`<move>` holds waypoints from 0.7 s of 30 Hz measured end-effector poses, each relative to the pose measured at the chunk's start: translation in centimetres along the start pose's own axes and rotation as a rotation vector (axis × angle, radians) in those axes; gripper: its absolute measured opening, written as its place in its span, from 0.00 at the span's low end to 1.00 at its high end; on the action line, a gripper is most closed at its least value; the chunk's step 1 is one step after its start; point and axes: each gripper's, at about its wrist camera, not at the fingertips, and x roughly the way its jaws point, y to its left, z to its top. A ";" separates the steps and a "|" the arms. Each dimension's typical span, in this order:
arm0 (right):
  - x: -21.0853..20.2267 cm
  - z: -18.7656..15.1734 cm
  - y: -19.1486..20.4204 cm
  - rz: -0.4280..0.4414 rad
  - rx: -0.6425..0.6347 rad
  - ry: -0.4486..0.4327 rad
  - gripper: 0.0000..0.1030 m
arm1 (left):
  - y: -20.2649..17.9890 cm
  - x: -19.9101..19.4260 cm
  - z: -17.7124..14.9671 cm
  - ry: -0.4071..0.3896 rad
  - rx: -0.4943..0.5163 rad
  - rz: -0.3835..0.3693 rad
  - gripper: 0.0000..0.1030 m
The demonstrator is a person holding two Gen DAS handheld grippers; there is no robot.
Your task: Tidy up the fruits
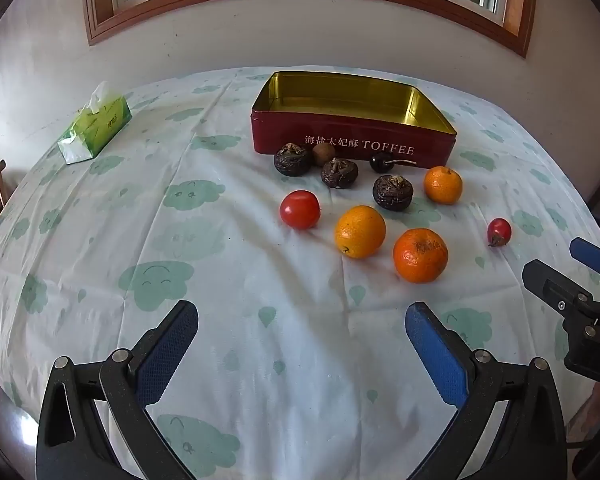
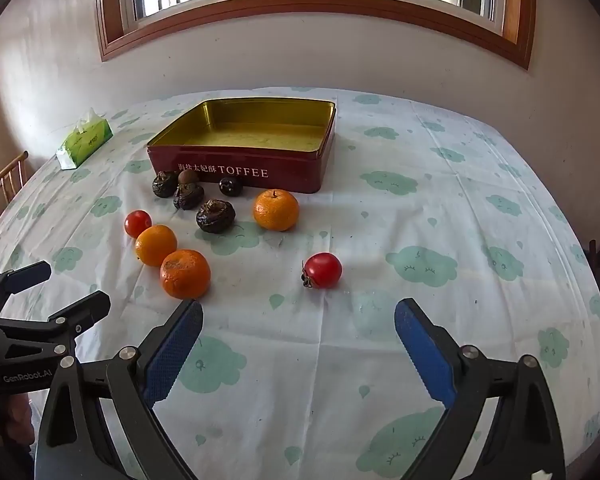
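Observation:
A red TOFFEE tin [image 1: 352, 142] [image 2: 236, 170] stands open, its gold inside bare. In front of it lie three oranges [image 1: 360, 232] [image 1: 420, 256] [image 1: 443, 185], two red tomatoes [image 1: 300, 209] [image 1: 499, 232], several dark wrinkled fruits [image 1: 393, 192], a small brown fruit [image 1: 323, 153] and a dark cherry [image 1: 381, 162]. My left gripper [image 1: 302, 322] is open and empty, short of the fruits. My right gripper [image 2: 298, 318] is open and empty, just short of a tomato [image 2: 323, 270] and beside an orange [image 2: 185, 273].
A green tissue pack [image 1: 96, 126] [image 2: 85, 142] lies at the far left of the cloud-patterned tablecloth [image 1: 220, 280]. A wooden chair [image 2: 6, 186] stands at the left table edge. The wall and a window are behind the table.

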 end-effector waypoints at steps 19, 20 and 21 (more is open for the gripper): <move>-1.1 -1.5 1.5 0.005 -0.033 0.010 0.93 | -1.1 -1.1 -1.9 0.023 0.015 -0.026 1.00; -1.1 -1.6 1.6 0.002 -0.033 0.009 0.93 | -1.1 -1.2 -2.0 0.017 0.021 -0.025 1.00; -1.1 -1.6 1.6 0.002 -0.033 0.010 0.93 | -1.2 -1.3 -2.0 0.012 0.025 -0.025 1.00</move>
